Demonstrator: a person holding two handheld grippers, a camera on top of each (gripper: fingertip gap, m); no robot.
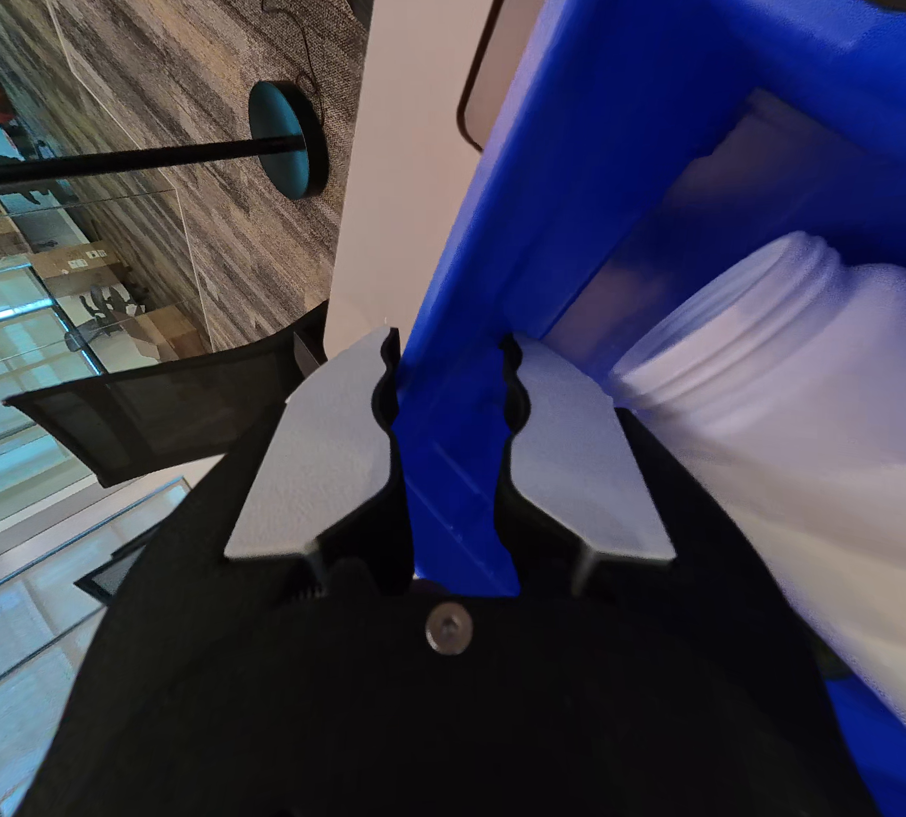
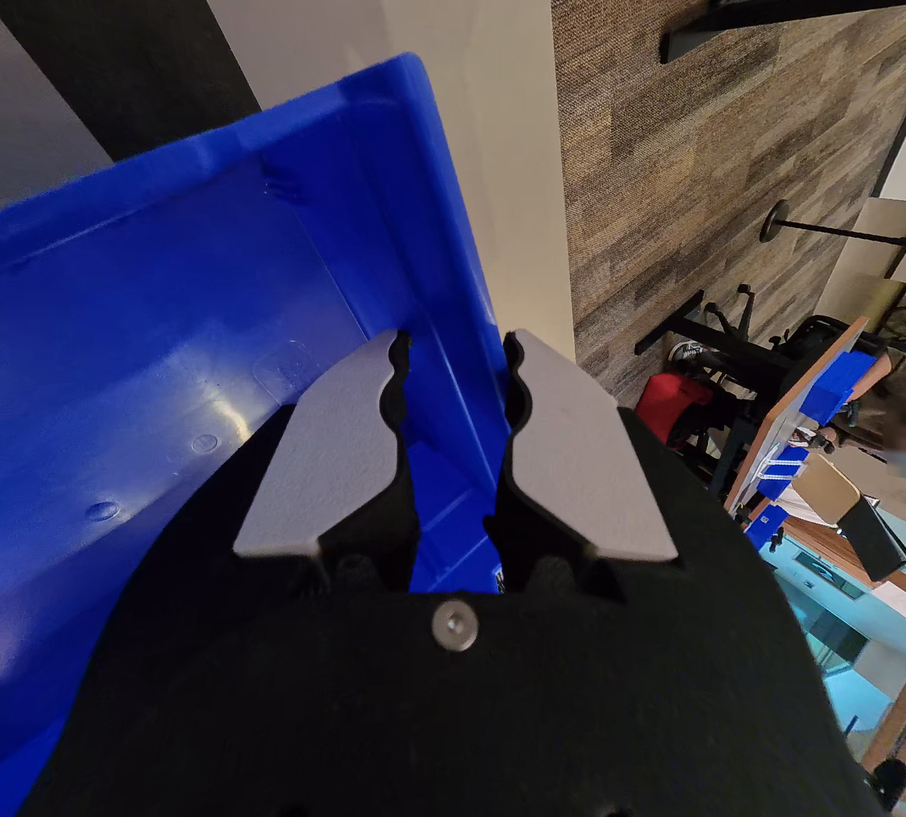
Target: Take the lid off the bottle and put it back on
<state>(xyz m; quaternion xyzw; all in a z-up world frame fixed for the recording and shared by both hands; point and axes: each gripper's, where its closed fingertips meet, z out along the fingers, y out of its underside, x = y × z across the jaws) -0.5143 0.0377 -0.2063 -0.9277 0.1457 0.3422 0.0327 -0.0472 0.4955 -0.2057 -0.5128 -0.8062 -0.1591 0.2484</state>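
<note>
A blue bin sits on the pale table. Each gripper clamps one of its side walls: the left gripper on one rim, the right gripper on the other. Inside lies a white bottle, threaded neck bare, seemingly lidless, though blurred.
</note>
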